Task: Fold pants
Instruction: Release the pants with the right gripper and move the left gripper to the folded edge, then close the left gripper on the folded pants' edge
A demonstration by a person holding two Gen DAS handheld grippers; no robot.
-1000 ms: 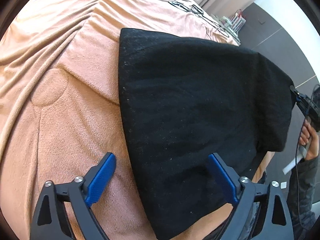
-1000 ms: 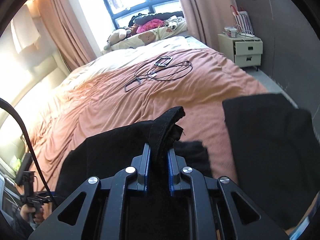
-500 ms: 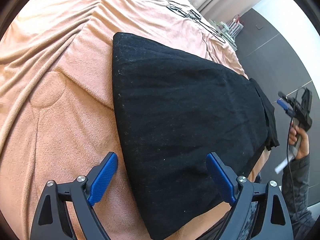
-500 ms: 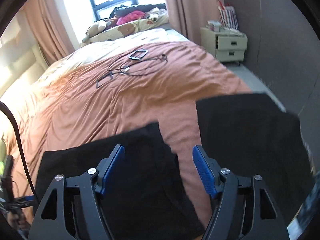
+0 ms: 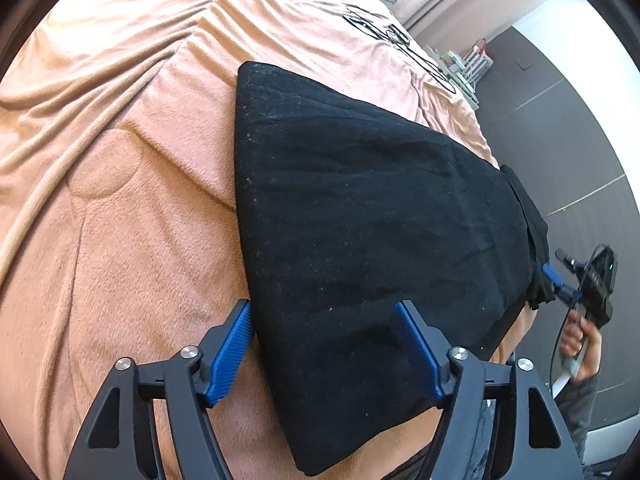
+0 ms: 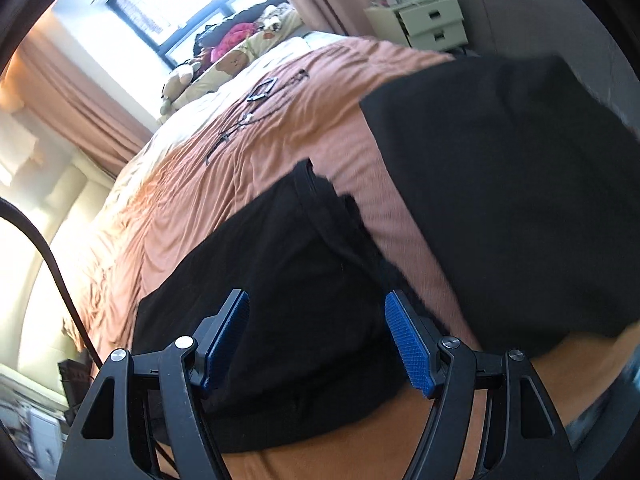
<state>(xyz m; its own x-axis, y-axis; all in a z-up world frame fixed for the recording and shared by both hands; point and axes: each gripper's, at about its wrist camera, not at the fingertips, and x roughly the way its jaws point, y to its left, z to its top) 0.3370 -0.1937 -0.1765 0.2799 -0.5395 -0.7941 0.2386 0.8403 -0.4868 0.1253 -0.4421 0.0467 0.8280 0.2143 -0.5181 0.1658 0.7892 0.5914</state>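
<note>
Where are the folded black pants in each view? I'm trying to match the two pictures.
Left wrist view: the black pants fill the centre, running to the lower right.
Right wrist view: they lie bottom centre, between the open fingers; a second black cloth lies right.
Shared landmark: the black cables on the pink bedspread.

The pants [image 5: 372,240] lie flat on the bed [image 5: 120,160] near its edge, a second folded garment [image 6: 500,200] beside them, cables [image 6: 256,100] farther behind
</note>
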